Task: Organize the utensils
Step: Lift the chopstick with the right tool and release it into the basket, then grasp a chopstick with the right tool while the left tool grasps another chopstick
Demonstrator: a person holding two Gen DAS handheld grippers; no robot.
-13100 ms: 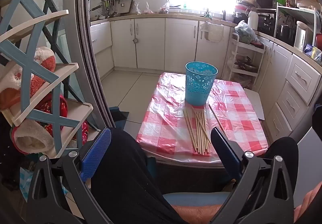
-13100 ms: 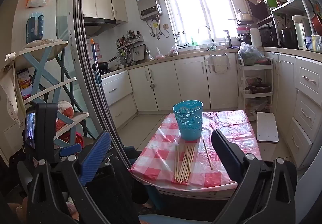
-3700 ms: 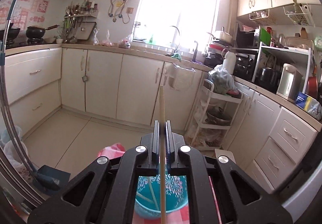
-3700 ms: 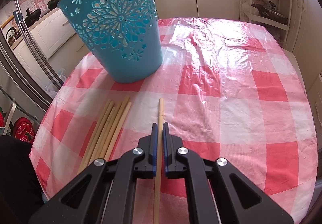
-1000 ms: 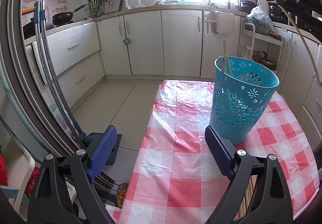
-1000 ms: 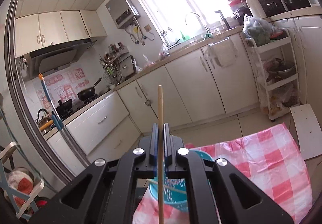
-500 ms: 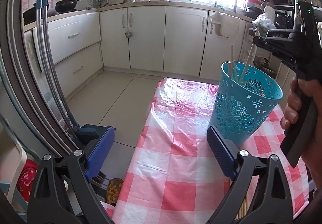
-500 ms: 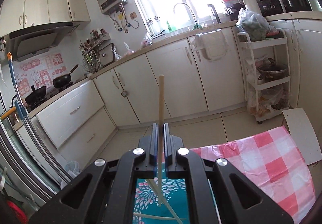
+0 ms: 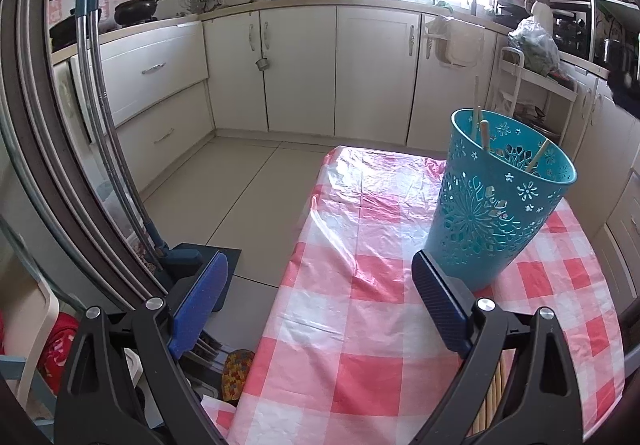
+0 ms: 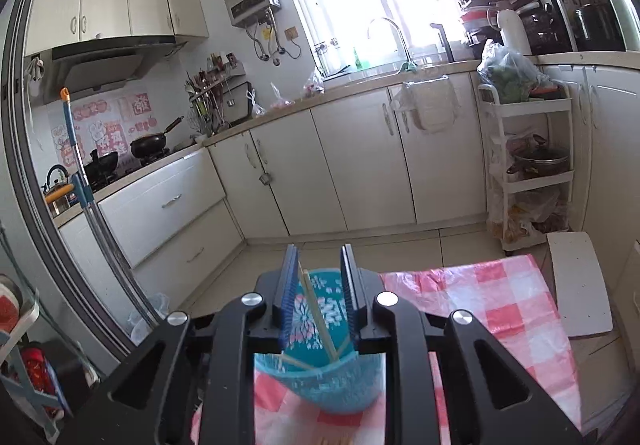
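A teal perforated basket (image 9: 496, 205) stands on the red-and-white checked tablecloth (image 9: 360, 325), with a few wooden chopsticks (image 9: 482, 129) leaning inside it. More chopsticks (image 9: 494, 397) lie on the cloth at the lower right. My left gripper (image 9: 320, 309) is open and empty, low over the table's left edge, beside the basket. My right gripper (image 10: 319, 285) is open just above the basket (image 10: 320, 385); chopsticks (image 10: 318, 317) stand in the basket between its jaws, which do not touch them.
Kitchen cabinets (image 9: 360, 65) run along the far wall. A white trolley (image 10: 528, 173) stands to the right. A mop and a sliding door frame (image 9: 100, 125) are at the left. A slipper (image 9: 238, 369) lies on the floor by the table.
My right gripper has opened and let its chopstick drop into the basket. The right hand has left the left wrist view. My left gripper has barely moved.
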